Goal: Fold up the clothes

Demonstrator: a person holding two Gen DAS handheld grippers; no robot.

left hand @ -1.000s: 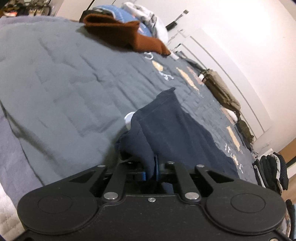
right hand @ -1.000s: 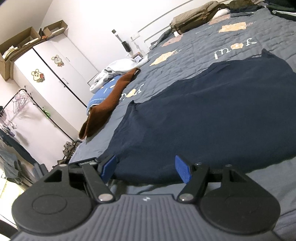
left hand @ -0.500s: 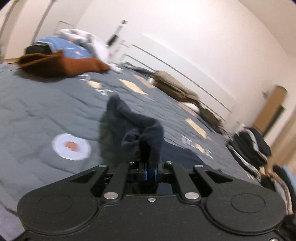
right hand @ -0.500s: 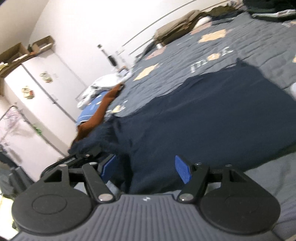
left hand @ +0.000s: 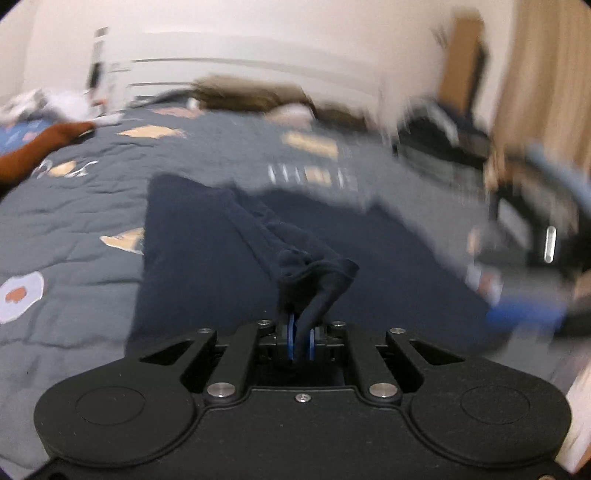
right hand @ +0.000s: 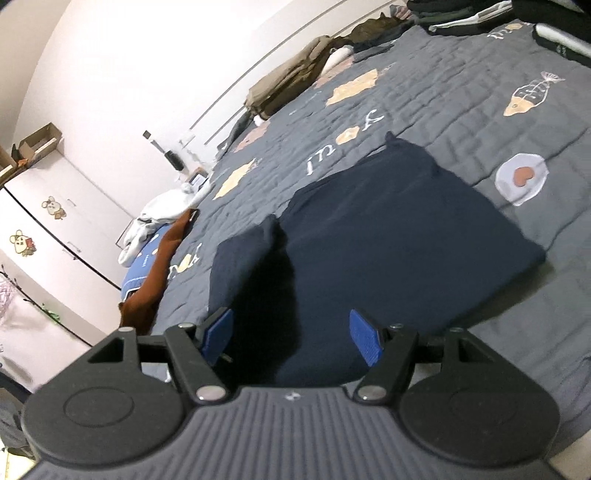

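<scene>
A navy garment [left hand: 207, 258] lies spread on the grey quilted bed [left hand: 74, 206]. My left gripper [left hand: 301, 332] pinches a bunched corner of it between the blue pads, lifted above the rest of the cloth; the jaws are opening slightly with the fabric still between them. In the right wrist view the same navy garment [right hand: 388, 229] lies flat, one flap turned over at its left side. My right gripper [right hand: 291, 338] stands open just over the garment's near edge, nothing between its pads. The right gripper's fingers [left hand: 524, 317] show as a blur at the right of the left wrist view.
A brown garment [right hand: 155, 273] and a white and blue pile [right hand: 155, 221] lie at the bed's far left. Olive clothes [right hand: 291, 85] sit by the wall. Dark clothes [right hand: 480, 14] are heaped at the far right. A white wardrobe [right hand: 44, 229] stands beyond the bed.
My left gripper has swung across the garment with the pinched corner, rolling as it went, so cloth now lies doubled over. The right gripper has shifted sideways, still open.
</scene>
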